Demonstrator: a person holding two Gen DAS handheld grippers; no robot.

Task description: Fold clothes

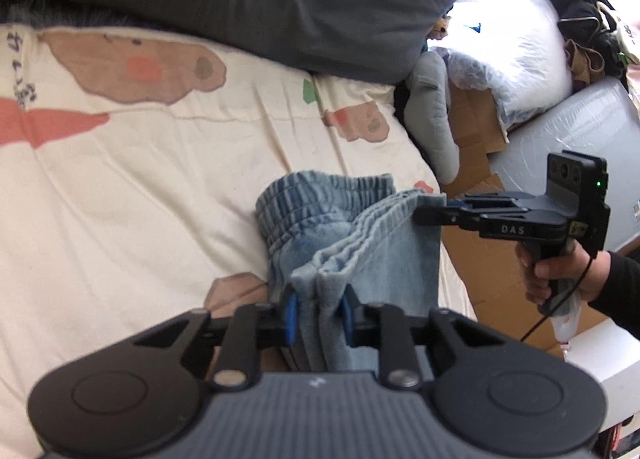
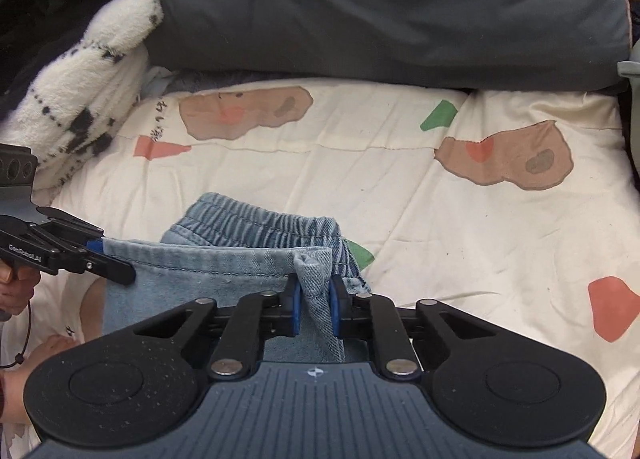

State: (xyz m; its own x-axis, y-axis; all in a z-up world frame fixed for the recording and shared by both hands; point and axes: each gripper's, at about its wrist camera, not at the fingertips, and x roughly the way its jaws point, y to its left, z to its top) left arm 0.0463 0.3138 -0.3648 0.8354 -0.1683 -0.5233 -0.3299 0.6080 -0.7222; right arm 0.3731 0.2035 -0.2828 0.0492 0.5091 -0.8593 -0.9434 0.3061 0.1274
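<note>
A pair of light blue denim shorts (image 1: 352, 243) with an elastic waistband lies partly on the cream patterned bedsheet (image 1: 140, 187). My left gripper (image 1: 318, 317) is shut on one corner of a lifted denim edge. My right gripper (image 2: 314, 309) is shut on the other corner of that edge (image 2: 316, 271). The edge is stretched between the two grippers above the waistband (image 2: 256, 223). The right gripper also shows in the left wrist view (image 1: 430, 215), and the left gripper shows in the right wrist view (image 2: 100, 255).
A large dark grey pillow (image 2: 380, 15) lies along the far side of the bed. A white plush toy with black spots (image 2: 80, 99) sits at the left. Beside the bed are cardboard (image 1: 476, 139), a white pillow (image 1: 520, 59) and a grey plastic-wrapped mattress (image 1: 568, 139).
</note>
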